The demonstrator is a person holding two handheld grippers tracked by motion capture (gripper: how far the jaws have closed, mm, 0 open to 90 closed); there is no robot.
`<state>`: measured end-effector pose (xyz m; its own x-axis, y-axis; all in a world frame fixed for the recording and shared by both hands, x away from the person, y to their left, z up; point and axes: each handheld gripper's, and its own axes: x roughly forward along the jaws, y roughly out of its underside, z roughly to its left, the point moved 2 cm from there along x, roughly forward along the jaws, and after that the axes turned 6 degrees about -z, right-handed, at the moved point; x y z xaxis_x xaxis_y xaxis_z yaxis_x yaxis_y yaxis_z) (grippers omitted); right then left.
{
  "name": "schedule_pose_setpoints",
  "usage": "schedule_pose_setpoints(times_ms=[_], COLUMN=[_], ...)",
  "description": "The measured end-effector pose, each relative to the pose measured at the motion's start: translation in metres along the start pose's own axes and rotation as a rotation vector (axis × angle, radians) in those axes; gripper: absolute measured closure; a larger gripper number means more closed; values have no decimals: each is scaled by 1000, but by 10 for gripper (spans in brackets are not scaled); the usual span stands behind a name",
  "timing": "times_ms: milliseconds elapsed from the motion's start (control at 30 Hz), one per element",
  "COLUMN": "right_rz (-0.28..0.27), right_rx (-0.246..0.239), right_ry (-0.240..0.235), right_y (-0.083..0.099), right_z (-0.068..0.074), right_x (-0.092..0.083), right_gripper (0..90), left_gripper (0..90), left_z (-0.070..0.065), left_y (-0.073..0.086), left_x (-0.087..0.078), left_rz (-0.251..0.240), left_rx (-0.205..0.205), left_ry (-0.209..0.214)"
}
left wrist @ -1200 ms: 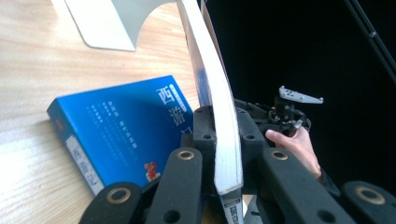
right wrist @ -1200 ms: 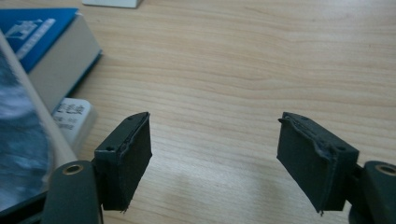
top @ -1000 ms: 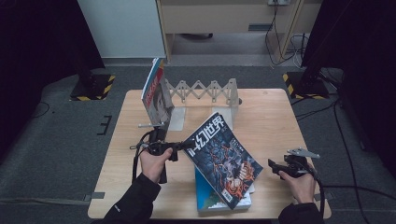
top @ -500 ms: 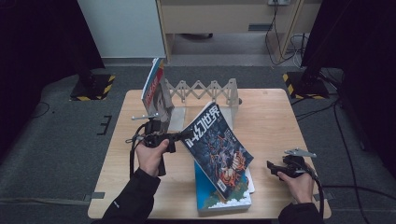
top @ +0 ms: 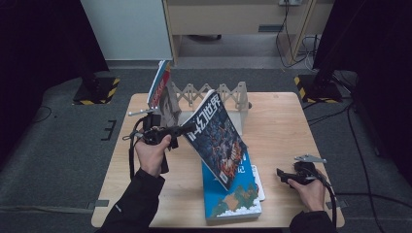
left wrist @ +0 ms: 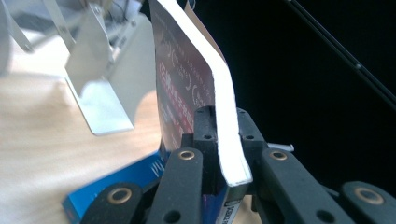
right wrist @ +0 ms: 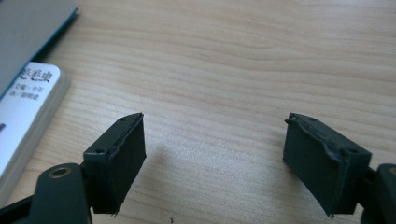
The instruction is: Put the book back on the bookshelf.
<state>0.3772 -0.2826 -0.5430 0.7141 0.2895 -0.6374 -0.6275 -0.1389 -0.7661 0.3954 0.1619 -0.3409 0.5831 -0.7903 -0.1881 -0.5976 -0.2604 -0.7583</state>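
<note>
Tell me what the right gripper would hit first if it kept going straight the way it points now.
Probably the stack of books: the right gripper points left, low over the table, jaws open and empty, and the white book under the blue book lies nearest, though depth is unclear.

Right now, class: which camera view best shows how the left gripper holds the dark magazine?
The left gripper view: the left gripper has both jaws clamped on the dark magazine at its white page edge. The high view shows the whole tilted magazine above the blue book, but the grip is tiny. The right gripper view shows bare table.
</note>
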Motion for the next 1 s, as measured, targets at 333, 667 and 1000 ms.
schedule_pose_setpoints(times_ms=[333,667,1000], right_rz=[-9,-22,-19], right_rx=[-63,-84,-84], right_ry=[9,22,22], right_y=[5,6,6], right_z=[6,8,8], right_x=[6,9,9], right_gripper=[98,58,53], left_gripper=[822,822,822], left_z=[1,-3,-4], left_y=[-29,-50,-71], left_x=[-20,-37,-55], left_rz=[-94,-146,-200], left_rx=[15,81,110], left_ry=[-30,-104,-152])
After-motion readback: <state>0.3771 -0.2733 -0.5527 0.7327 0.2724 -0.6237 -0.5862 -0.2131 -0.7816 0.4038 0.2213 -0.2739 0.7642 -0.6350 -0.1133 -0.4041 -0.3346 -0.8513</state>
